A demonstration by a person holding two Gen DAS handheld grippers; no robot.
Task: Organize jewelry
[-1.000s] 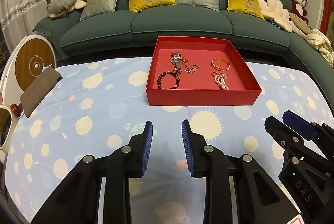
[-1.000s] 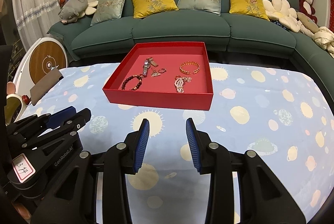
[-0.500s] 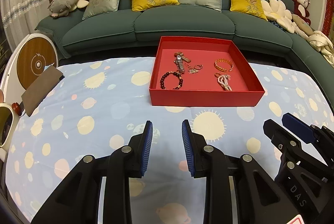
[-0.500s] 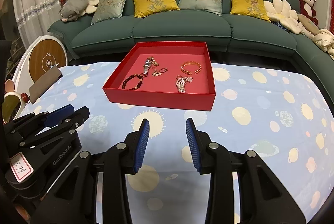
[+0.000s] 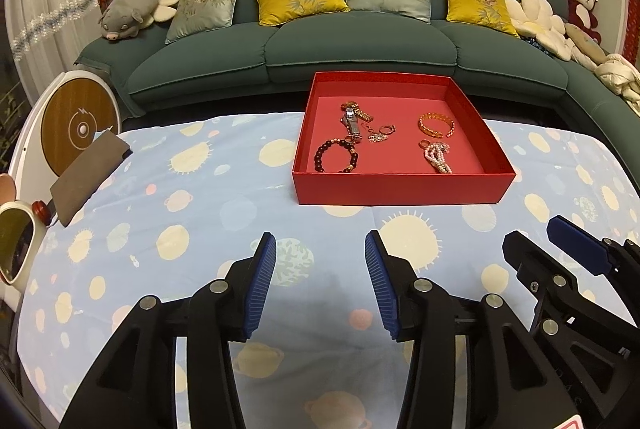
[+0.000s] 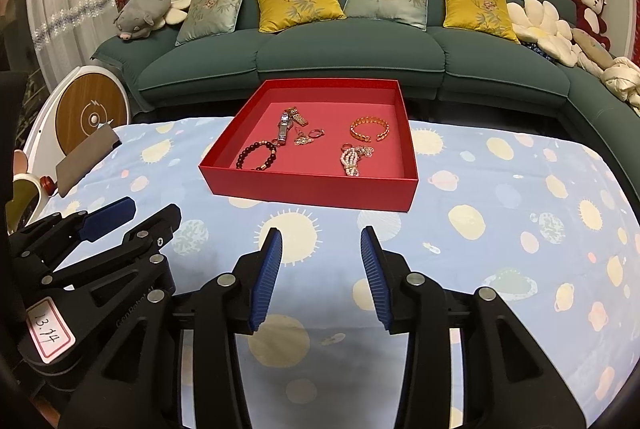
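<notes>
Fingers (image 5: 262,285) ribbed blue, spread | square red tray (image 5: 400,187) | beaded bracelet (image 5: 337,157)

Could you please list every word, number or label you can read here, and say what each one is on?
"13.14": handwritten on a white tag with a red border, stuck to the left claw's body, seen from the right wrist.
"GenRobot AI": raised letters on that same black body, partly legible only.
The red-edged sticker corner on the right claw is cut off, unreadable.
</notes>
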